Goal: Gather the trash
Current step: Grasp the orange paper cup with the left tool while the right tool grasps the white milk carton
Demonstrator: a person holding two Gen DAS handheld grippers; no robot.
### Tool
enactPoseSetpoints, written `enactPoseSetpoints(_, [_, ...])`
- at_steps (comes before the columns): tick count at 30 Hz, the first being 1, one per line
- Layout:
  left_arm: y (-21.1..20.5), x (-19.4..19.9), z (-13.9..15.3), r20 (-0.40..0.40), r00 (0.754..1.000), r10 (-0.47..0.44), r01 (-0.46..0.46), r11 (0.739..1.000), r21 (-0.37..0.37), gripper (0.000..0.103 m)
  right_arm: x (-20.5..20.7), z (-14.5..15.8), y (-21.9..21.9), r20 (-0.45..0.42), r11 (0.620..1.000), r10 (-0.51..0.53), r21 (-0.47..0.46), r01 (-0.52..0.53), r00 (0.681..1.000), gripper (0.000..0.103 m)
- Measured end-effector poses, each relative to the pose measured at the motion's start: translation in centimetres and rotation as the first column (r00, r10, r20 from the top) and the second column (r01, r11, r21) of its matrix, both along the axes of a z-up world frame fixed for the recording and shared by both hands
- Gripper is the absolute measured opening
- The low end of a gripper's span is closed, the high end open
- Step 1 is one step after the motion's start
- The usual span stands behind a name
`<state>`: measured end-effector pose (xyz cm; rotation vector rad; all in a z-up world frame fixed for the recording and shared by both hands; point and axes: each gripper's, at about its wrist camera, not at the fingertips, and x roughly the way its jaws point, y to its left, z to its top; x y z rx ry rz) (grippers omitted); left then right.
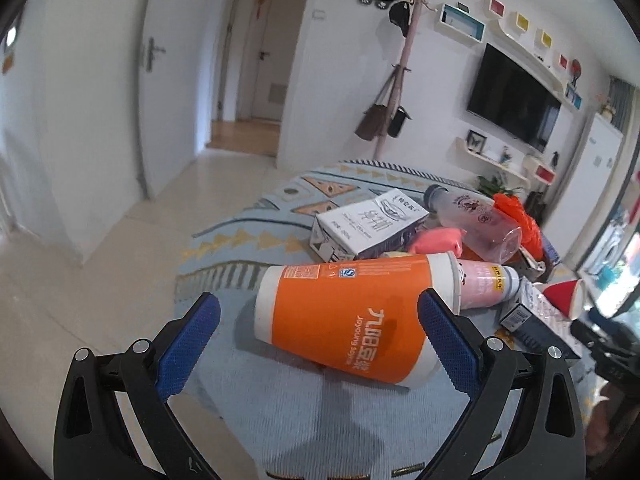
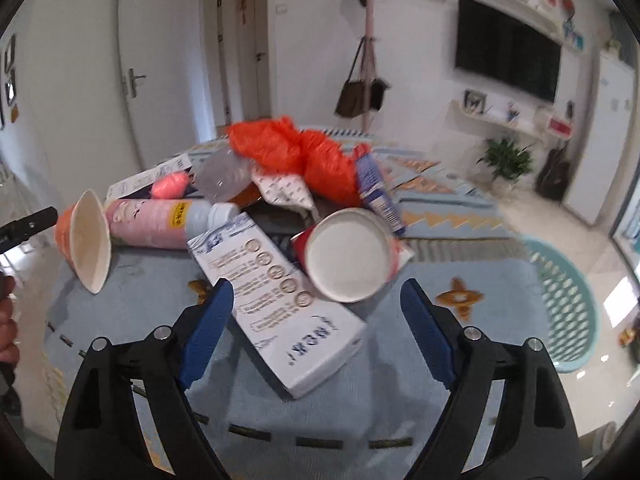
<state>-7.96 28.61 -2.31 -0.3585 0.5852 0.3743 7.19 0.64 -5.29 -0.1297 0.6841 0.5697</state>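
An orange paper cup (image 1: 348,320) lies on its side on the blue patterned rug (image 1: 248,240). My left gripper (image 1: 320,316) is open, and the cup lies between its blue fingers (image 1: 192,336); the right finger overlaps the cup's rim end. In the right wrist view a white carton (image 2: 288,320) lies flat with a red paper cup (image 2: 348,256) tipped against it. Low over both, my right gripper (image 2: 316,300) is open, its pads clear of them. The orange cup (image 2: 86,240) shows at that view's left.
More trash is piled behind: a pink bottle (image 2: 152,224), an orange plastic bag (image 2: 296,152), a clear bottle (image 1: 476,220), another white carton (image 1: 368,224). A teal basket (image 2: 568,312) stands on the floor at the right. A coat stand (image 1: 396,92) rises beyond the rug.
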Motion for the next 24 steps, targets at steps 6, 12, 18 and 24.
enactPoseSetpoints(6, [-0.3, 1.3, -1.0, -0.01, 0.995, -0.096, 0.095, 0.993, -0.076, 0.091, 1.1, -0.8, 1.1, -0.068, 0.997, 0.068, -0.015, -0.07, 0.995, 0.081])
enactPoseSetpoints(12, [-3.4, 0.7, -1.1, -0.021, 0.98, -0.199, 0.197, 0.978, -0.072, 0.083, 0.6, -0.9, 1.8, -0.062, 0.996, 0.077, -0.048, -0.08, 0.995, 0.079])
enactPoseSetpoints(18, [-7.2, -0.9, -1.0, -0.008, 0.945, -0.327, 0.325, 0.94, -0.099, 0.083, -0.4, -0.7, 0.8, -0.073, 0.996, 0.07, -0.052, -0.073, 0.995, 0.06])
enactPoseSetpoints(24, [-11.5, -1.4, -1.0, 0.013, 0.881, -0.473, 0.47, 0.872, -0.134, 0.083, -2.5, -0.3, -0.8, -0.069, 0.997, 0.018, -0.077, -0.023, 0.997, 0.056])
